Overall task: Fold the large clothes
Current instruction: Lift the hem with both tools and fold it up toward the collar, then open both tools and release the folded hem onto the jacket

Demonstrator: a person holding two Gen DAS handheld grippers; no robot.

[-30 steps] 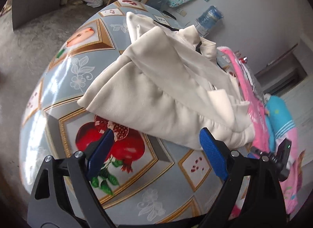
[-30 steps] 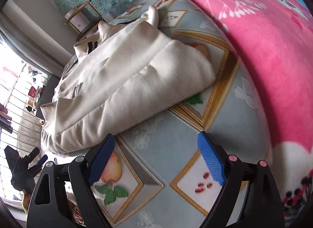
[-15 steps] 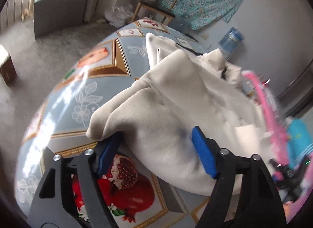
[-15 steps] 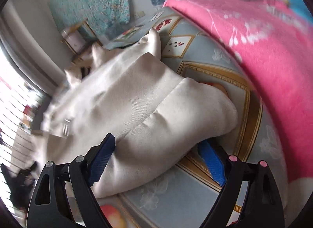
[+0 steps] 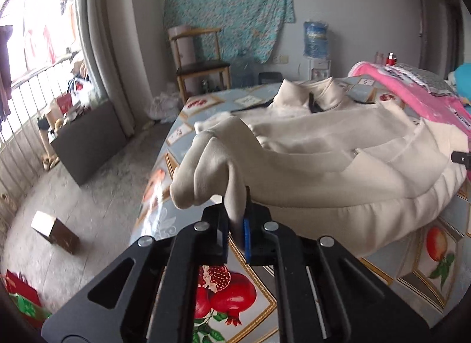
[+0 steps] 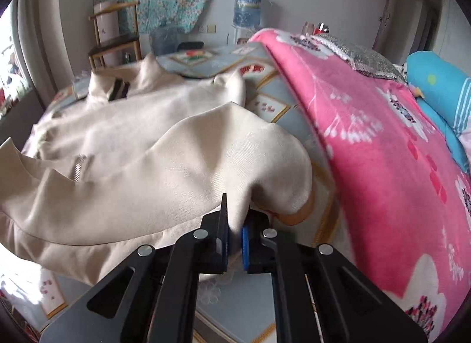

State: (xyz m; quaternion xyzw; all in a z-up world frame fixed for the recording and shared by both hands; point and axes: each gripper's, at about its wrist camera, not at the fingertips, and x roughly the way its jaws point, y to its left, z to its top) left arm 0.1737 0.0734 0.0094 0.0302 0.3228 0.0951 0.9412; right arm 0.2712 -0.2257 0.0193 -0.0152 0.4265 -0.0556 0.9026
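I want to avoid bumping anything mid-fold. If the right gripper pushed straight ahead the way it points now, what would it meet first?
Probably the cream jacket itself: the right gripper is shut on its edge, and its bulk lies directly ahead.

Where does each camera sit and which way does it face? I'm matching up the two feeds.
Left wrist: rides the left gripper, looking along its jaws, shut on the cream jacket's bunched edge, toward window and chair.
Right wrist: rides the right gripper, jaws shut on the jacket's other lower corner, facing the pink blanket.
Shared: the jacket, chair, water bottle, teal wall cloth, fruit-print sheet.
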